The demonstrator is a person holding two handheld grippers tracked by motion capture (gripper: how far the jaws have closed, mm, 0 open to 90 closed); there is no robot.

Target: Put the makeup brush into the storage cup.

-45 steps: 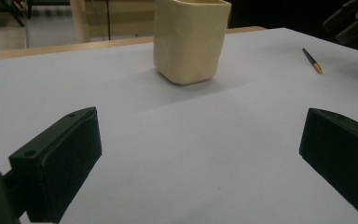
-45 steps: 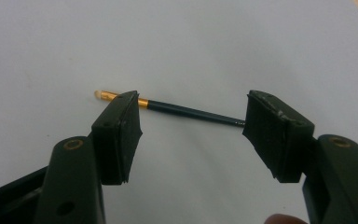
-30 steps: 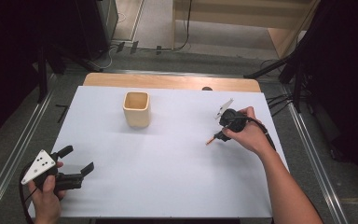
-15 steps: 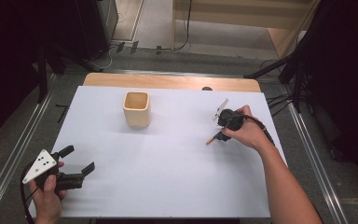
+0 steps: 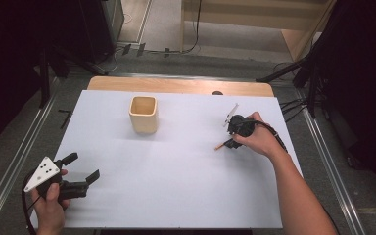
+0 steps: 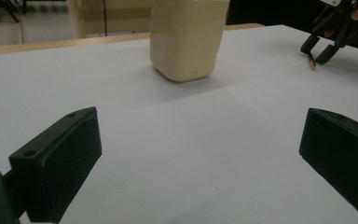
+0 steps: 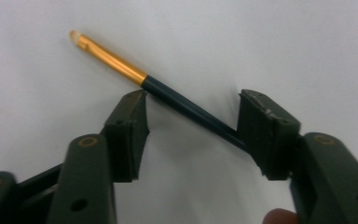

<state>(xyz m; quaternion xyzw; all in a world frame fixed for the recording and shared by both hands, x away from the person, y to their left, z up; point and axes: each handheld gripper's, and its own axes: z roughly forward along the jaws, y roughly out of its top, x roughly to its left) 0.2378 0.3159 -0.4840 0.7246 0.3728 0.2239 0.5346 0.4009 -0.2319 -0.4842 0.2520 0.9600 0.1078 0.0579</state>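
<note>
We see the table (image 5: 176,196), covered in white with a strip of bare wood along its far edge. On it, toward the far edge and a little left of the middle, stands a pale wooden cup (image 5: 143,113), upright with its square mouth open to the top. Near the near left corner we find the left hand-held gripper (image 5: 83,169), held in the person's left hand (image 5: 49,208) with a grey three-cornered plate on top; its jaws stand wide apart with nothing between them, and its own view looks across the table at the cup. Close to the right edge, about midway along it, the right hand-held gripper (image 5: 229,143) points down at the table in the person's right hand (image 5: 259,139). Its jaws are parted and straddle a thin pencil (image 7: 168,95) that lies flat on the table; the dark shaft runs slantwise through the gap, touching or nearly touching each jaw, and the gold end with its pale tip sticks out beyond the jaws. We cannot say the jaws are pressing on it.
</note>
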